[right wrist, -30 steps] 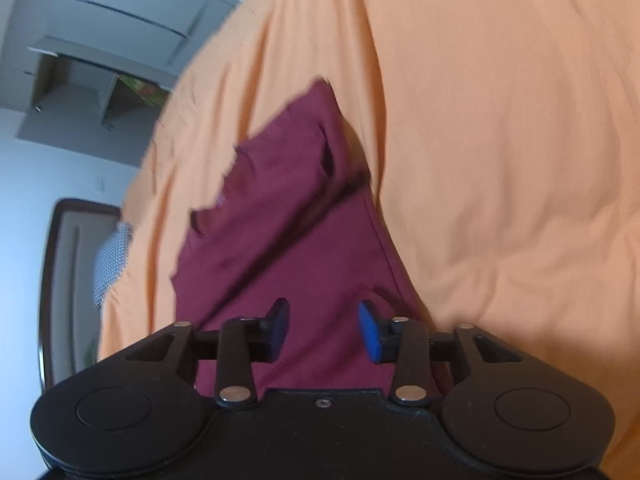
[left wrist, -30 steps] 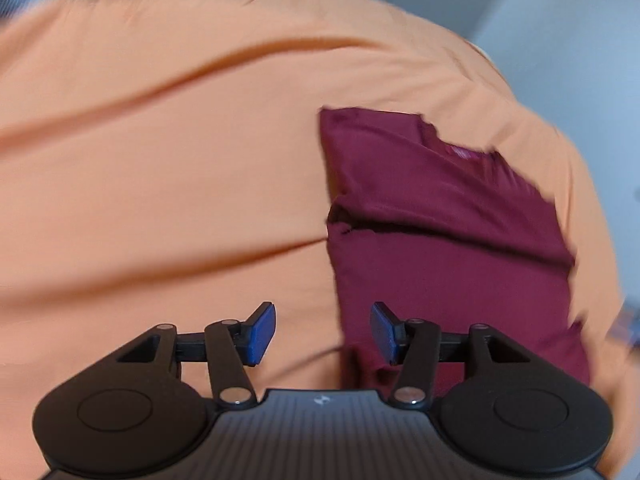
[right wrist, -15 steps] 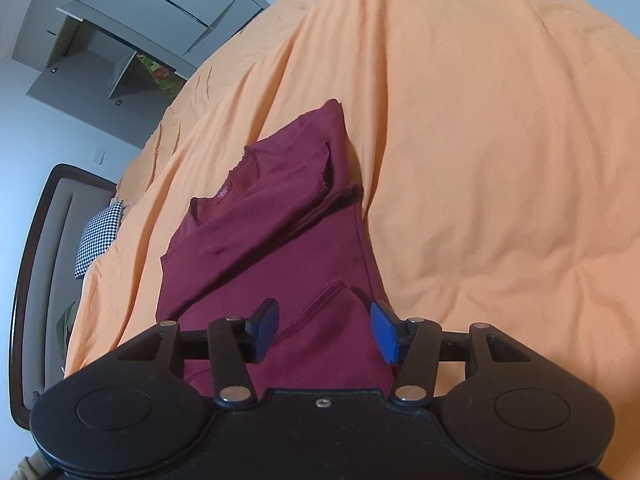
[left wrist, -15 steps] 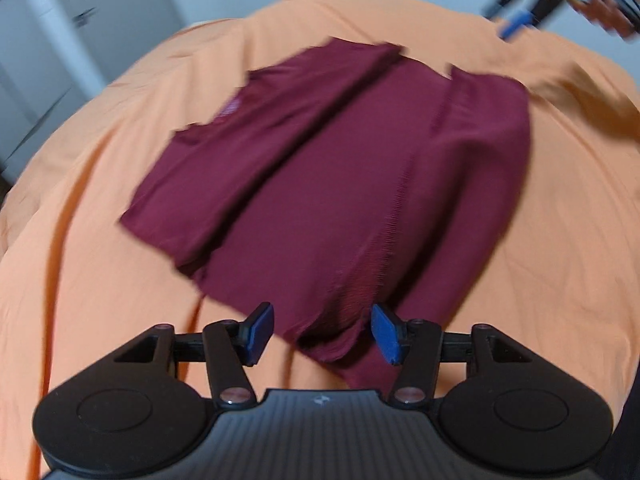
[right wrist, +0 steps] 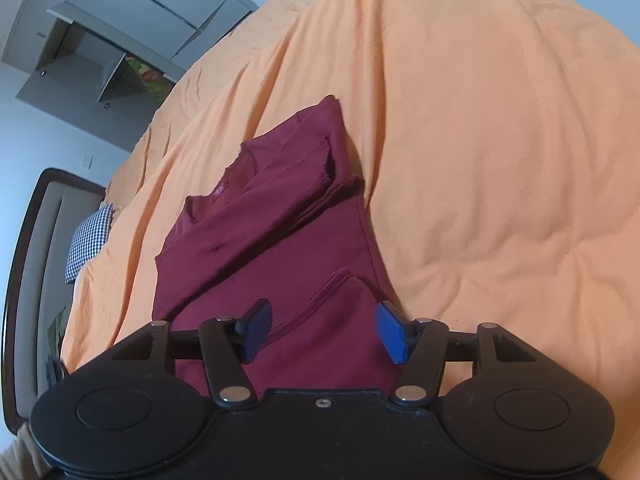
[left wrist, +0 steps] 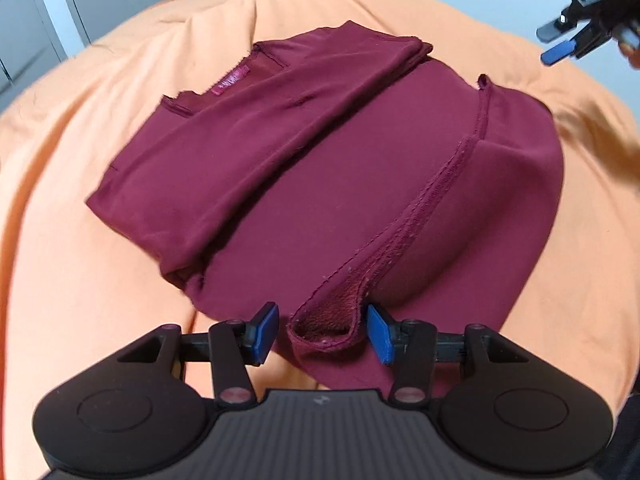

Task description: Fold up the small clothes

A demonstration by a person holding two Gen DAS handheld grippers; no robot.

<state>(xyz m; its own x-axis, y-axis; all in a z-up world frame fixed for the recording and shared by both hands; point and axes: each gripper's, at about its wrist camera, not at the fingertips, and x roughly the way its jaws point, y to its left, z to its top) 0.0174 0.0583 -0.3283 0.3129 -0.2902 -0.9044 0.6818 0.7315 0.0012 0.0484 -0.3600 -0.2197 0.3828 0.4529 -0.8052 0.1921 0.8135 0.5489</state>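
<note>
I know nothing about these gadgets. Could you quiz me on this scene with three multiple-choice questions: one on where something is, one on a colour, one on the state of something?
1. Where does the garment lie?
A. On an orange bed cover
B. On a wooden floor
C. In a basket

2. What colour are the gripper pads?
A. Red
B. Blue
C. Green

3. How is the garment arranged?
A. Spread out fully flat
B. Rolled into a ball
C. Partly folded, with a sleeve laid over the body

Answers:
1. A: the maroon shirt rests on the orange bed cover.
2. B: the pads of the left gripper are blue, as are those of the right gripper.
3. C: one sleeve lies across the shirt's body, and a hemmed edge is turned up.
</note>
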